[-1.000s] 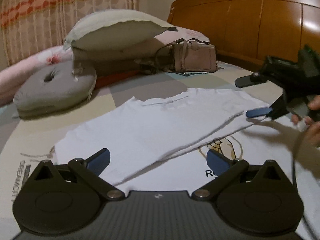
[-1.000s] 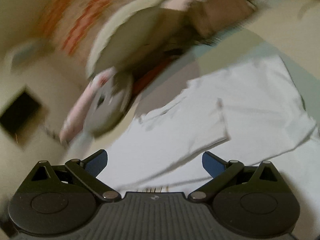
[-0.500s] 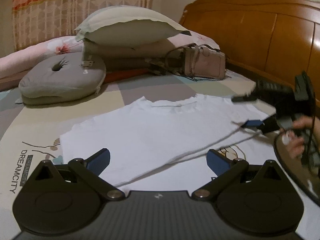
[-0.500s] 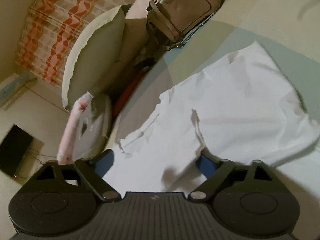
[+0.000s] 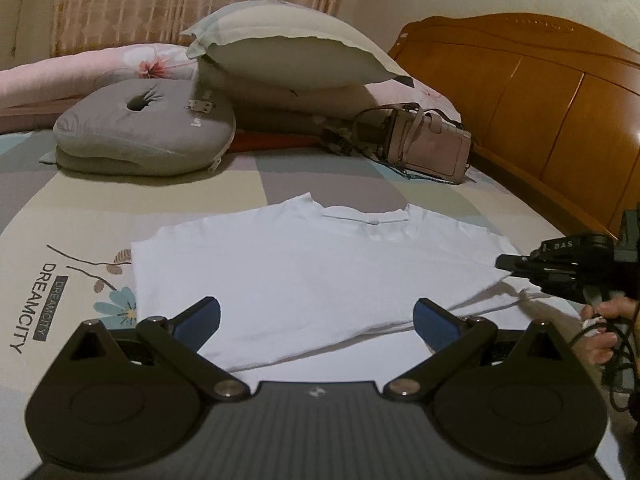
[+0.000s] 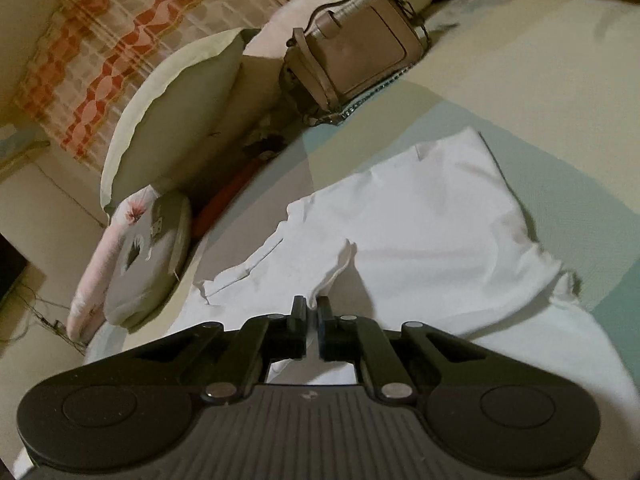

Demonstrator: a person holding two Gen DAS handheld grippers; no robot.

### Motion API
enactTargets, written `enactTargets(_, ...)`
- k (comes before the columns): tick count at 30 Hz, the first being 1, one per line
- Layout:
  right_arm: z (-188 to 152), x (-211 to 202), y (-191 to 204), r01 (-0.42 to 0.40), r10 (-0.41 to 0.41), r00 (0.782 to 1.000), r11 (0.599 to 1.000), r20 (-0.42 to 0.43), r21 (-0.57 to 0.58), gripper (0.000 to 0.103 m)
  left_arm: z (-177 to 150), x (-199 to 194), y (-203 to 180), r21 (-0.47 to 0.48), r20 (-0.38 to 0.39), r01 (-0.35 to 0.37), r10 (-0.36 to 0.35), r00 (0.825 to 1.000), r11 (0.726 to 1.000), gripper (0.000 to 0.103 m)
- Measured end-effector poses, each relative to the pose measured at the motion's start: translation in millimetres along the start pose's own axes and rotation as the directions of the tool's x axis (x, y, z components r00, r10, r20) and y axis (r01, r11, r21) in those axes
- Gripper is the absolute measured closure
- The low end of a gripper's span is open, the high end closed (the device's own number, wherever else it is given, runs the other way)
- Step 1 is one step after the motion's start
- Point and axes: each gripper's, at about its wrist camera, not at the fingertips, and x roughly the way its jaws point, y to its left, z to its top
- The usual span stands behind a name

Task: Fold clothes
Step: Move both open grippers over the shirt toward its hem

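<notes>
White T-shirt (image 5: 312, 268) lay flat on the bed (image 5: 332, 176), partly folded, collar toward the pillows (image 5: 288, 52). Thin, limp cotton, judged light; best taken at a hem or fold edge, or it would sag. Right gripper (image 6: 312, 308) clenched on a raised fold of the shirt. Left gripper (image 5: 316, 316) released, fingers wide above the near hem. Only the left view showed the whole shirt outline; only the right view showed the pinch itself.

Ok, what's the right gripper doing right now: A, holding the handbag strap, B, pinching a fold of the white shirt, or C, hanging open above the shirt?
B: the right gripper has its jaws closed on a raised fold of the white shirt.
</notes>
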Motion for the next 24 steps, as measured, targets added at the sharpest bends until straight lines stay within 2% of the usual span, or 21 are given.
enactTargets(2,-1.2,-1.0,2.2,0.017,-0.017,1.0,0.999,0.002,-0.029,0.095,0.0,0.6,0.3,0.001,-0.003,-0.002,0.002,1.0,1.0,0.001)
enactTargets(6,-2.6,4.9,0.8,0.1,-0.101,0.995,0.992,-0.013,-0.075,0.092,-0.2,2.4,0.5,0.002,-0.013,-0.001,0.001,1.0,1.0,0.001)
enactTargets(8,-3.7,-1.1,3.9,0.15,-0.15,0.989,0.983,0.013,-0.108,0.084,-0.2,2.9,0.7,0.002,-0.017,-0.002,0.002,1.0,1.0,0.001)
enactTargets(10,-5.7,-12.4,17.0,0.193,-0.179,0.98,0.964,0.089,-0.184,0.063,-0.4,3.9,0.9,0.002,-0.023,-0.009,0.009,1.0,1.0,0.001)
enactTargets(13,-7.7,-11.8,41.2,0.174,-0.142,0.982,0.931,0.121,-0.32,0.05,-1.4,6.7,0.4,0.009,-0.038,-0.018,0.019,0.999,1.0,0.001)
enactTargets(16,-14.4,9.3,57.3,0.12,-0.113,0.993,0.897,0.04,-0.426,0.048,-2.2,9.9,-0.2,0.02,-0.057,-0.03,0.031,0.998,0.999,0.001)
enactTargets(18,-20.4,26.0,57.2,0.132,-0.156,0.988,0.875,-0.014,-0.466,0.048,-2.8,11.2,-0.6,0.029,-0.067,-0.045,0.047,0.997,0.999,0.001)
enactTargets(21,-21.3,24.8,51.6,0.158,-0.186,0.983,0.864,-0.011,-0.479,0.048,-2.3,10.3,-1.4,0.036,-0.071,-0.056,0.058,0.996,0.998,0.001)
enactTargets(22,-19.7,16.9,53.4,0.19,-0.219,0.976,0.861,-0.006,-0.471,0.046,-1.7,9.1,-1.8,0.035,-0.068,-0.055,0.057,0.996,0.998,0.001)
enactTargets(24,-22.0,-6.8,58.5,0.213,-0.235,0.972,0.845,0.017,-0.491,0.041,0.0,5.0,-3.1,0.034,-0.055,-0.044,0.046,0.997,0.998,0.001)
